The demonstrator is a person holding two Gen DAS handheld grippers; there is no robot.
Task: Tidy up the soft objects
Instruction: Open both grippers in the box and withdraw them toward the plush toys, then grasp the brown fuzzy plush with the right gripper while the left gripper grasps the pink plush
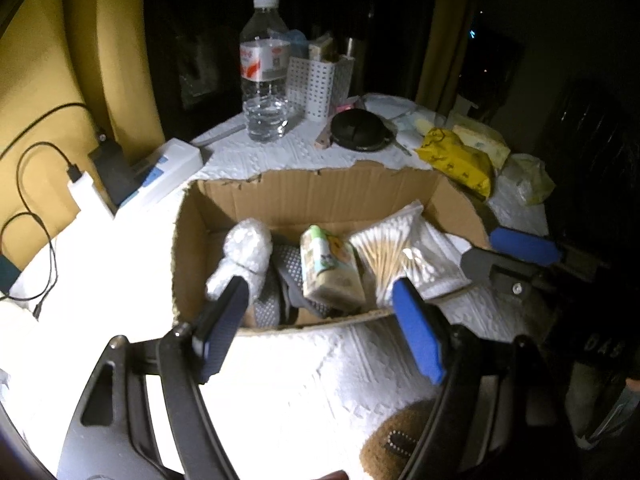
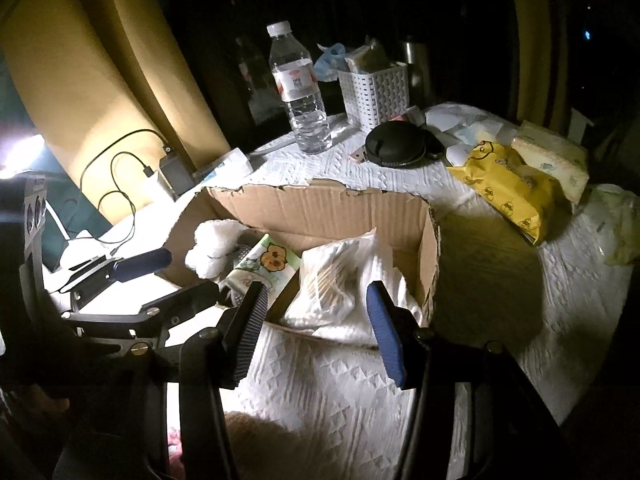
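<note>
A torn cardboard box (image 1: 320, 196) (image 2: 320, 208) sits mid-table. In it lie a white bubble-wrap bundle (image 1: 244, 256) (image 2: 216, 248), a tissue pack with a bear print (image 1: 328, 268) (image 2: 268, 264), a bag of cotton swabs (image 1: 392, 252) (image 2: 332, 280) and grey dotted fabric (image 1: 292, 268). My left gripper (image 1: 320, 300) is open and empty at the box's near edge. My right gripper (image 2: 316, 308) is open and empty at the near edge by the swabs; it also shows in the left wrist view (image 1: 520, 246). A yellow soft pack (image 1: 460, 160) (image 2: 508, 184) lies to the right.
A water bottle (image 1: 264, 72) (image 2: 300, 88), white perforated basket (image 1: 320, 84) (image 2: 376, 92) and black round case (image 1: 360, 128) (image 2: 396, 144) stand behind the box. Chargers and cables (image 1: 96, 184) (image 2: 160, 176) lie at left. A pale tissue pack (image 2: 552, 160) and a brown knitted item (image 1: 400, 440) are nearby.
</note>
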